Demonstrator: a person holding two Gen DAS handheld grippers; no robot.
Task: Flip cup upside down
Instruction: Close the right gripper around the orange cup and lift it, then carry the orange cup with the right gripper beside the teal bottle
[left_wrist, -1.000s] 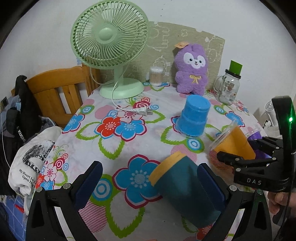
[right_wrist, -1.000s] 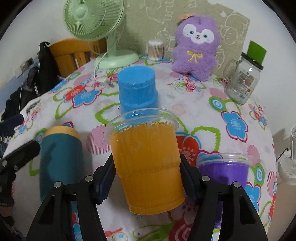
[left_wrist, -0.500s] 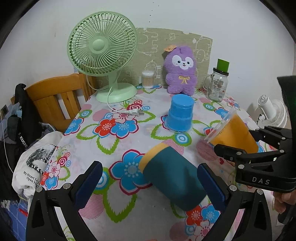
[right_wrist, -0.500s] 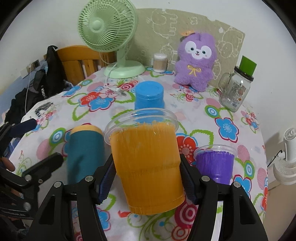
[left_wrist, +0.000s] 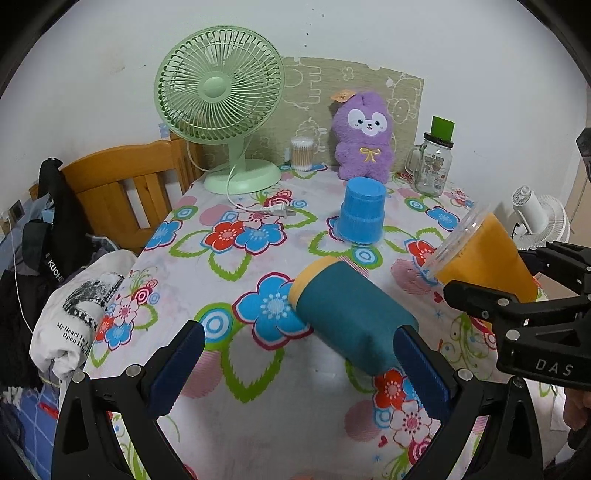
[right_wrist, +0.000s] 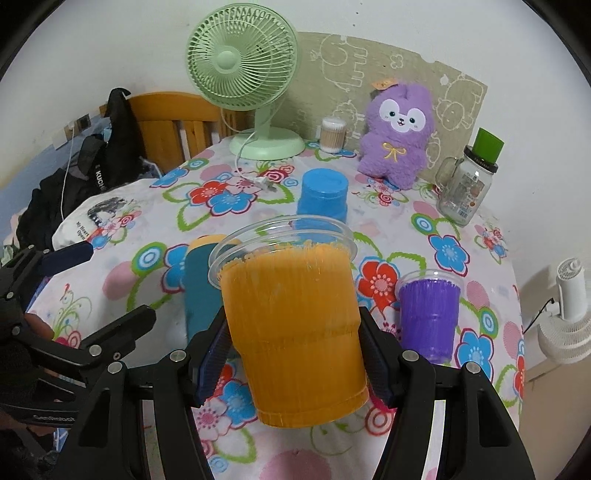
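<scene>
Item: orange cup (right_wrist: 295, 325), pinched in my right gripper (right_wrist: 295, 363), lifted over the tabletop's (right_wrist: 369, 229) right edge; left gripper (left_wrist: 299, 373) spread, empty. Risk: smooth tapered wall slipping mid-flip.

- Wall (left_wrist: 369, 40): plain white, behind the tabletop.
- Tabletop (left_wrist: 229, 280): covered with a white floral cloth.
- Panel (right_wrist: 399, 66): beige, printed with animal outlines, propped against the wall.
- Wooden chair (left_wrist: 122, 184): at the tabletop's left edge, with dark clothing (left_wrist: 55, 229) draped over it.
- White floor fan (right_wrist: 565, 314): beyond the tabletop's right edge.
- Lighting: even, indoor.
</scene>
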